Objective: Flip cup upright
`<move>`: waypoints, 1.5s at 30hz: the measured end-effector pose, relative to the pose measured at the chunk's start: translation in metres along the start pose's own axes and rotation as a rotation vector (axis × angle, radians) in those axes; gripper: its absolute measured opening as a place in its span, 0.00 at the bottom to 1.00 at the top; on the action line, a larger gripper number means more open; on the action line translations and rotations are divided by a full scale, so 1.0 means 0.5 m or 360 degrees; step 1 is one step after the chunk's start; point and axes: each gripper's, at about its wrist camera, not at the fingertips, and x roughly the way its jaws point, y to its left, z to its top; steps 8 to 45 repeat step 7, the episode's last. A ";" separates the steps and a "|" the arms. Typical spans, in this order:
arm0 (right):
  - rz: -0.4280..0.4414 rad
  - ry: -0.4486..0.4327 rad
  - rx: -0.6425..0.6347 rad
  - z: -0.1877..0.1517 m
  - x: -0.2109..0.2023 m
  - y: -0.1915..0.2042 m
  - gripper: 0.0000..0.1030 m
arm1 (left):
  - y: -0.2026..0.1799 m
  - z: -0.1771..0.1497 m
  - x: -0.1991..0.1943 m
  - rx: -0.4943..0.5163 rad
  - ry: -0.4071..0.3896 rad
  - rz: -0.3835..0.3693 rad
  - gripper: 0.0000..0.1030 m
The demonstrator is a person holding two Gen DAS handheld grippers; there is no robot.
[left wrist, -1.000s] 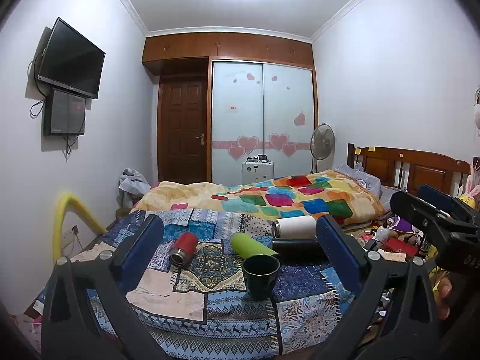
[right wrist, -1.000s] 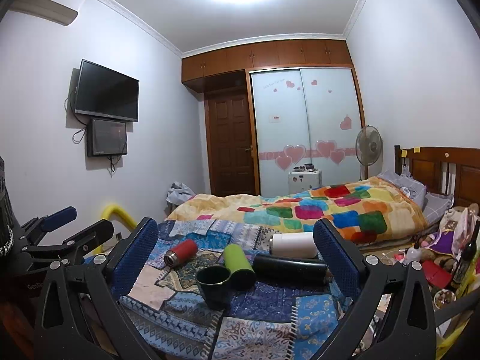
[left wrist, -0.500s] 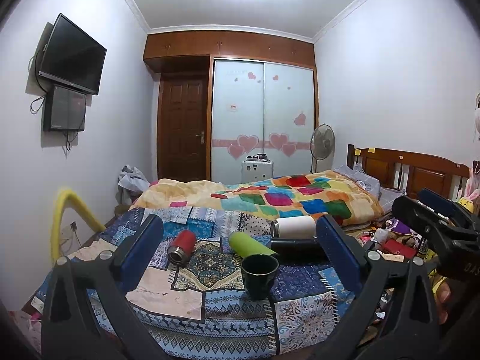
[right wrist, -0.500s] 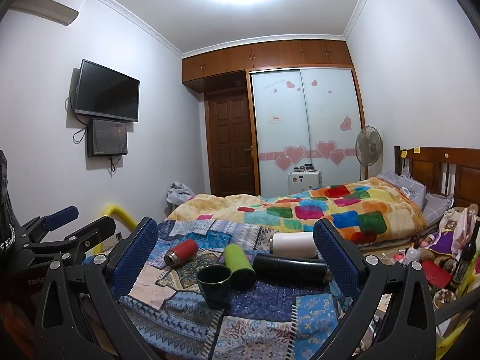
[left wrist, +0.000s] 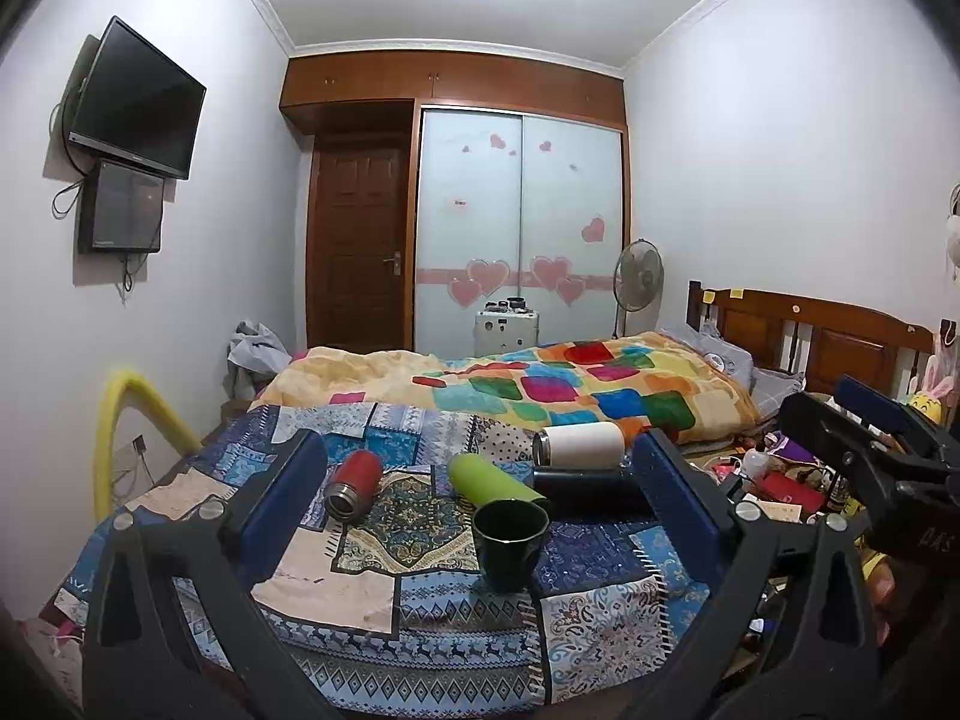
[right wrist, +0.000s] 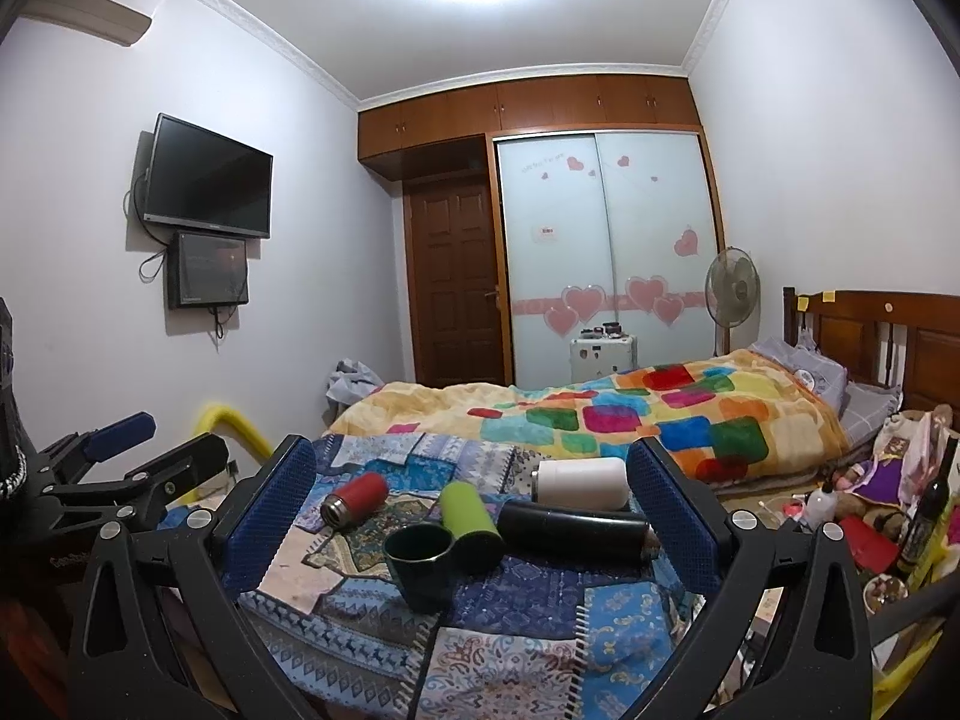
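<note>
left gripper (left wrist: 480,492): jaws spread wide, empty. red flask (left wrist: 355,483) lying left of dark green cup (left wrist: 510,537). cup upright, mouth up, on patchwork blanket (left wrist: 372,576), green bottle (left wrist: 486,477) touching just behind it. white flask (left wrist: 579,447) and black flask (right wrist: 573,531) lying right of cup. right gripper (right wrist: 471,492): jaws spread wide, empty.

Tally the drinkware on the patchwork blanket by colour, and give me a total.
Red bottle, lying: 1
Lime green bottle, lying: 1
White bottle, lying: 1
Black bottle, lying: 1
Dark green cup, upright, mouth up: 1
Total: 5
</note>
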 end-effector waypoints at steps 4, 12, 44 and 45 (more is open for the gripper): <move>-0.0003 0.0012 -0.0002 -0.003 0.003 0.000 1.00 | -0.001 -0.001 0.005 -0.0006 0.0011 -0.0002 1.00; -0.0004 0.0020 -0.0003 -0.005 0.005 0.000 1.00 | 0.001 -0.001 0.004 -0.0008 0.0014 -0.0006 1.00; -0.0004 0.0020 -0.0003 -0.005 0.005 0.000 1.00 | 0.001 -0.001 0.004 -0.0008 0.0014 -0.0006 1.00; -0.0004 0.0020 -0.0003 -0.005 0.005 0.000 1.00 | 0.001 -0.001 0.004 -0.0008 0.0014 -0.0006 1.00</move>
